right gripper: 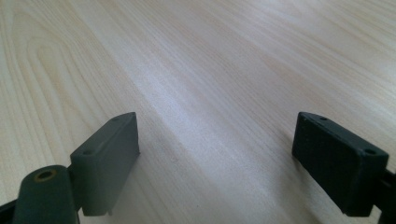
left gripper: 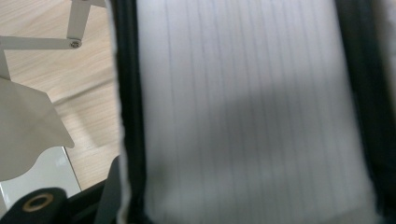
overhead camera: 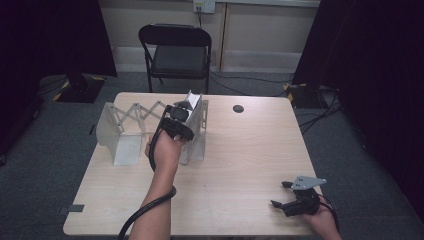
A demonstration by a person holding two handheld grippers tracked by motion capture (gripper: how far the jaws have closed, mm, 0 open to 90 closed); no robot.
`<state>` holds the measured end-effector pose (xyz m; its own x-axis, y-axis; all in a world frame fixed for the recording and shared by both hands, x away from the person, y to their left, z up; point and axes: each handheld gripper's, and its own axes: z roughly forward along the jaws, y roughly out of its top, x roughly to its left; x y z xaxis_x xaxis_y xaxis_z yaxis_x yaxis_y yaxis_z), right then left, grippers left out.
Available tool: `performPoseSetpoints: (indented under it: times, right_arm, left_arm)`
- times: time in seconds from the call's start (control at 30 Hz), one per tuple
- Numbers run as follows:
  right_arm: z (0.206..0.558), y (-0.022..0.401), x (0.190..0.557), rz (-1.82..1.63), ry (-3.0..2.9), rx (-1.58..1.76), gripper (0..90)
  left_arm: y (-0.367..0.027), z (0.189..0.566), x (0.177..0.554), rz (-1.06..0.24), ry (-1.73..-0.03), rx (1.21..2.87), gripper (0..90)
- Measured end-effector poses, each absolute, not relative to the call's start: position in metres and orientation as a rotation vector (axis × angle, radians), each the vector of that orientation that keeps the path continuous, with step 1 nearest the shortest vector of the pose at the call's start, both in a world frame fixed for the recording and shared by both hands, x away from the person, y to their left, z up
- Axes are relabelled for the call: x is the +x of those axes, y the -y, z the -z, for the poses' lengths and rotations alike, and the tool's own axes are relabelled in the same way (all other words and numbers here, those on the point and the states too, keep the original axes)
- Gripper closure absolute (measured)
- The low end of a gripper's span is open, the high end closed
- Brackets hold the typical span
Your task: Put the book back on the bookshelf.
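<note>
- White metal, an expanding rack (overhead camera: 127, 132), stands at the far left of the wooden table (overhead camera: 235, 165).
- Left gripper (overhead camera: 186, 116) is up at the rack's right end panel (overhead camera: 199, 131), jaws clamped on it; the left gripper view has the pale panel (left gripper: 252, 112) squeezed between them.
- Right gripper (overhead camera: 280, 194) rests near the table's front right corner, jaws wide apart over bare wood (right gripper: 224, 70).

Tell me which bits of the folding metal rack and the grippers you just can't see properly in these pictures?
- Left hand-held gripper, high view: its tips are hidden against the rack's end plate.
- End plate, left gripper view: a blurred pale sheet between the jaws, cut off at top and bottom.
- Scissor links, high view: too small to count the joints.
- Right hand-held gripper, high view: its body covers most of the hand.
</note>
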<state>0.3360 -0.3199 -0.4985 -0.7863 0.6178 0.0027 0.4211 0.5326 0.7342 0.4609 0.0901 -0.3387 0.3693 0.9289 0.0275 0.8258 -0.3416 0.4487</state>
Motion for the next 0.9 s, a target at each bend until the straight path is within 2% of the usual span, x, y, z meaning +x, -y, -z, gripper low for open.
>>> performPoseSetpoints:
  times: [0.33,0.9]
  right_arm:
    - [0.498,0.319,0.336,-1.102,-2.515,0.875,14.2]
    - [0.498,0.319,0.336,-1.102,-2.517,0.876,14.2]
  left_arm:
    - [-0.079,0.334,0.463,-0.367,-1.621,2.269,52.7]
    - [-0.072,0.332,0.459,-0.333,-1.647,2.261,50.1]
